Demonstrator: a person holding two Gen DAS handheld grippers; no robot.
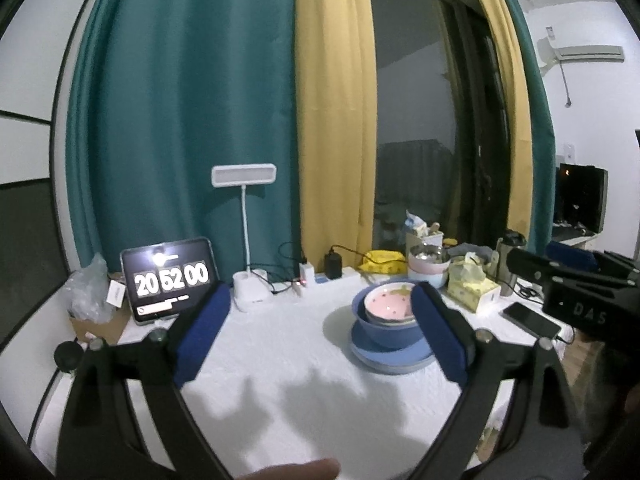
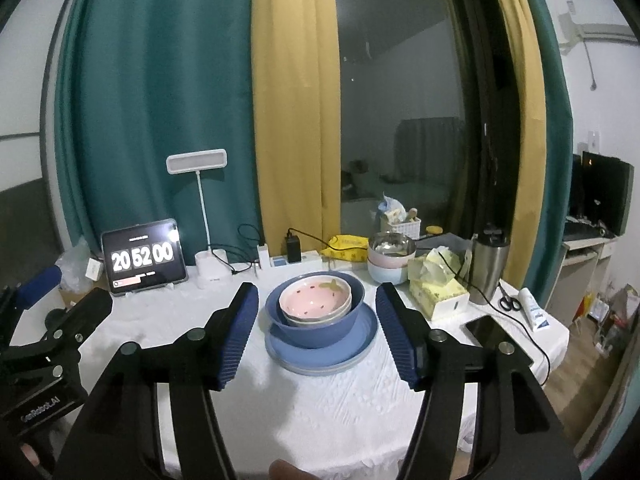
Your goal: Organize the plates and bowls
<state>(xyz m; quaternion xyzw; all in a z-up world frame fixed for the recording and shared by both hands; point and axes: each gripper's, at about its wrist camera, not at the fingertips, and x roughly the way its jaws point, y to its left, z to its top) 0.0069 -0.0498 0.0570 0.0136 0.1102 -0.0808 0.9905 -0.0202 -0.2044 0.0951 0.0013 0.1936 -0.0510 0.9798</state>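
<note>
Both grippers hang spread and empty, right gripper [image 2: 316, 328] framing the stack at twelve o'clock: pink bowl [image 2: 315, 300] in blue bowl [image 2: 316, 320] on blue plates [image 2: 324, 354], mid-tabletop [image 2: 320, 408]. Stacking looks done; probably withdraw next.

A table [image 2: 320, 408] was covered by a white cloth. On it were set a blue plate [image 2: 320, 354], tablet [image 2: 143, 257], lamp [image 2: 211, 268], tissue box [image 2: 438, 294], phone [image 2: 496, 336] and tumbler [image 2: 488, 266].

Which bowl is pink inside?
The top bowl of the stack, pink with dark specks. It sits inside a pale bowl in the big blue bowl; the metal bowl behind is silvery.
</note>
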